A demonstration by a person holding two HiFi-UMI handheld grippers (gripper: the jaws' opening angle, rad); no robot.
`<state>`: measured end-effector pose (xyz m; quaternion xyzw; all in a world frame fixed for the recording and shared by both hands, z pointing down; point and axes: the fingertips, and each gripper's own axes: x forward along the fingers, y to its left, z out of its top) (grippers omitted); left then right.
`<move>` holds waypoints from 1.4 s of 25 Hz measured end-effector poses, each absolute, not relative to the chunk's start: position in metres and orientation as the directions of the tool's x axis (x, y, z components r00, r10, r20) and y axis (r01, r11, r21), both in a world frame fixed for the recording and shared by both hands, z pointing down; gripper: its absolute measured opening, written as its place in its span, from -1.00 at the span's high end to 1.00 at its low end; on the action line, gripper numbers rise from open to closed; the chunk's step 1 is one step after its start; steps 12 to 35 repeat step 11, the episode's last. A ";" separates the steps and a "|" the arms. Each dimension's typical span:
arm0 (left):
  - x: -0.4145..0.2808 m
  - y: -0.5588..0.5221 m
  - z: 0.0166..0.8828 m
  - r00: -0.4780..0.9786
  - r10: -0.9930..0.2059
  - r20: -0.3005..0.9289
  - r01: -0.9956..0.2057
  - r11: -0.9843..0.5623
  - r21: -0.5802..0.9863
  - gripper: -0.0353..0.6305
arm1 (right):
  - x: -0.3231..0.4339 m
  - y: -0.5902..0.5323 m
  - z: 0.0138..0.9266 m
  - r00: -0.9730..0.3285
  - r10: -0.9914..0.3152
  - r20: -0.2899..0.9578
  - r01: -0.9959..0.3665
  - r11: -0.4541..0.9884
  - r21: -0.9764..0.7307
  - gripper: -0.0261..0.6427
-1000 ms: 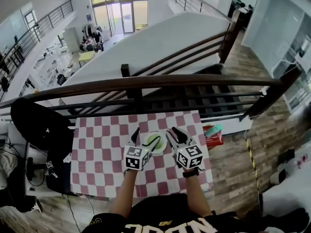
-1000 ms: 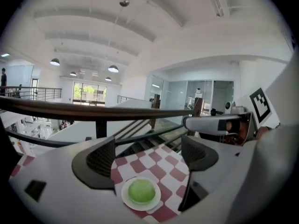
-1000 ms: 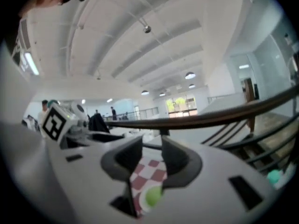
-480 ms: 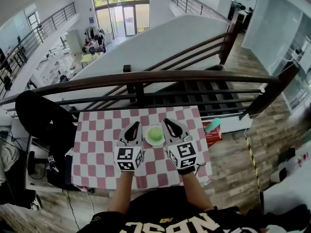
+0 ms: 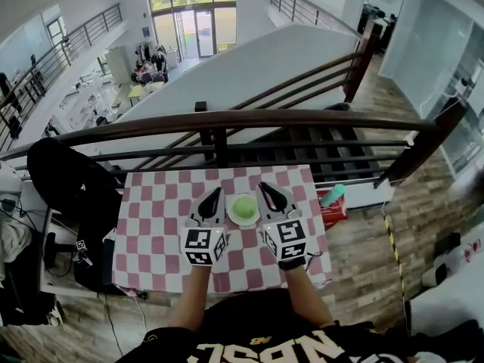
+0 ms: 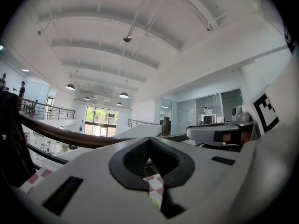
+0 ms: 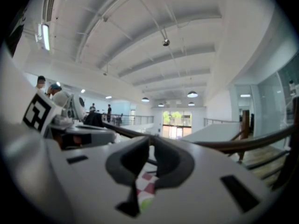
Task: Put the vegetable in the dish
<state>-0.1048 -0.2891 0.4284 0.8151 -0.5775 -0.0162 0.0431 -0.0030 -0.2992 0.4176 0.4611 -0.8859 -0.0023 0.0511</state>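
Head view, left tongs (image 5: 213, 194) and right tongs (image 5: 264, 188) closed, flanking vegetable (image 5: 243, 207) in dish (image 5: 230, 212)

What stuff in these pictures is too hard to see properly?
- Head view: the vegetable in the dish is too small, just a green blob.
- Left gripper view: the body of the left hand-held gripper hides the table, bar a sliver.
- Right gripper view: the right hand-held gripper does the same.
- Head view: the red thing beside the table is too small to name.
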 end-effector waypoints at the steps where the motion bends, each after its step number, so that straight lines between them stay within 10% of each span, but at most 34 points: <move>1: -0.104 -0.289 0.427 0.336 -0.942 0.020 -0.938 -0.333 0.093 0.84 | -0.002 -0.300 0.416 -0.568 -0.818 0.085 -0.818 0.573 0.052 0.80; 35: -0.093 -0.293 0.432 0.375 -0.926 0.033 -0.924 -0.372 0.085 0.84 | -0.002 -0.301 0.420 -0.566 -0.819 0.093 -0.817 0.573 0.064 0.80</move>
